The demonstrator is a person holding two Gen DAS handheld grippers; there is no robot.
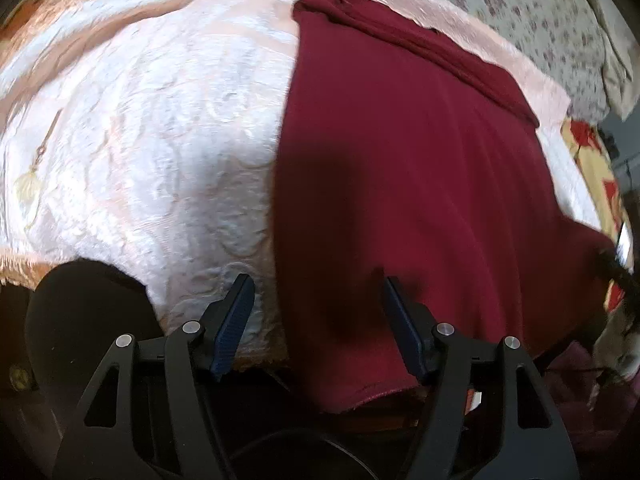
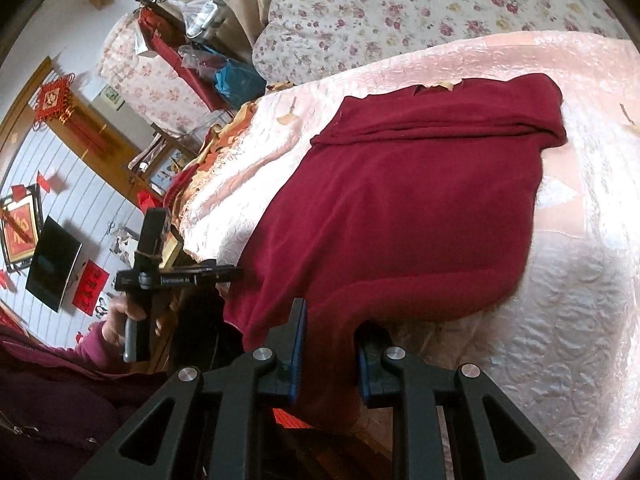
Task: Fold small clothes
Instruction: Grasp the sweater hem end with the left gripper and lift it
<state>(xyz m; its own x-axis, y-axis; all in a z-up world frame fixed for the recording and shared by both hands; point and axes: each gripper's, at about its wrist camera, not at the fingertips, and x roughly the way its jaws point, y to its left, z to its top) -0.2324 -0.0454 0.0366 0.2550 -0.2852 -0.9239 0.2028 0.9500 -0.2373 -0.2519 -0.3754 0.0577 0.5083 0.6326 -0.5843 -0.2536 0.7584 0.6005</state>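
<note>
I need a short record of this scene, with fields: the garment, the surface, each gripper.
garment: dark red garment, spread flat, far end folded over, near edge hanging over the bed's edge
surface: pale pink embossed bedspread
left gripper: open, nothing between the pads, above the garment's left edge
right gripper: closed on the garment's near edge
beyond: floral sheet

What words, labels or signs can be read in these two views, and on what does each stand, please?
Left gripper, white label on its black bar: too blurred to read.
Red banners on the wall, dark characters: too blurred.
Framed red picture, gold character: unreadable.
Left wrist view: no text.
</note>
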